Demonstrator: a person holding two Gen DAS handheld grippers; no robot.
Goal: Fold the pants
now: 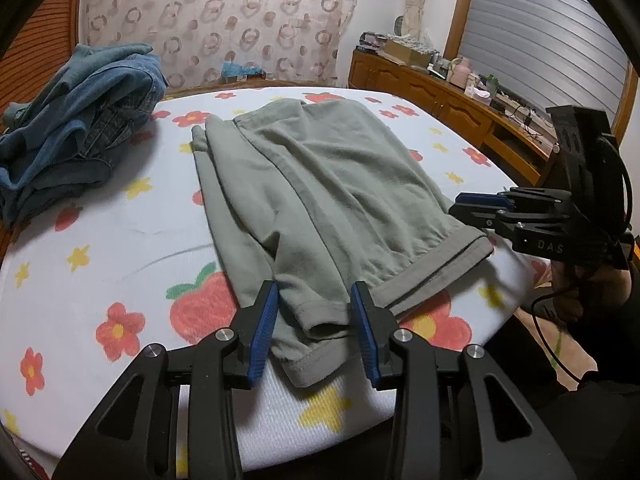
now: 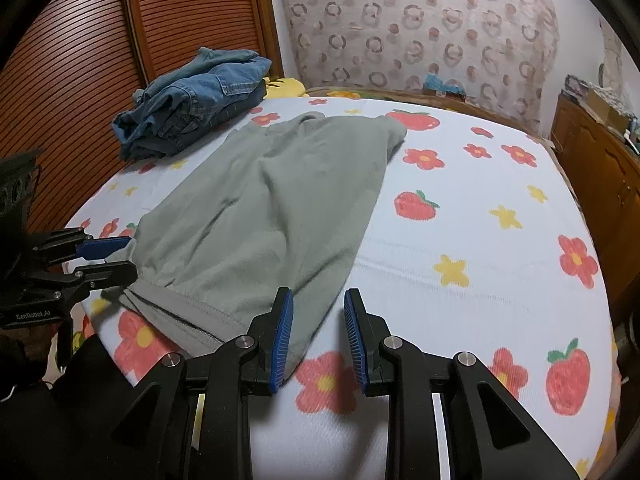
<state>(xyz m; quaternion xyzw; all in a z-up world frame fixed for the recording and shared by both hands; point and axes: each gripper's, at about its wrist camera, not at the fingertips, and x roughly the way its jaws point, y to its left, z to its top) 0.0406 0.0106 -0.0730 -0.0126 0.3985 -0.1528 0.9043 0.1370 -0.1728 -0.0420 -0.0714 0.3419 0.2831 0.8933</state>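
Grey-green pants (image 1: 320, 184), folded, on bed (image 1: 120, 248); left gripper (image 1: 316, 320) part-open astride cuff, unpinched; right gripper (image 2: 318, 336) part-open, empty

sideboard clutter (image 1: 420, 54) too small to tell, denim pile (image 1: 72, 120) edge-cropped

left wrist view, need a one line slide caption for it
Left gripper straddles the near hem of grey-green pants spread on a flower-print bed, right gripper at their waistband corner.
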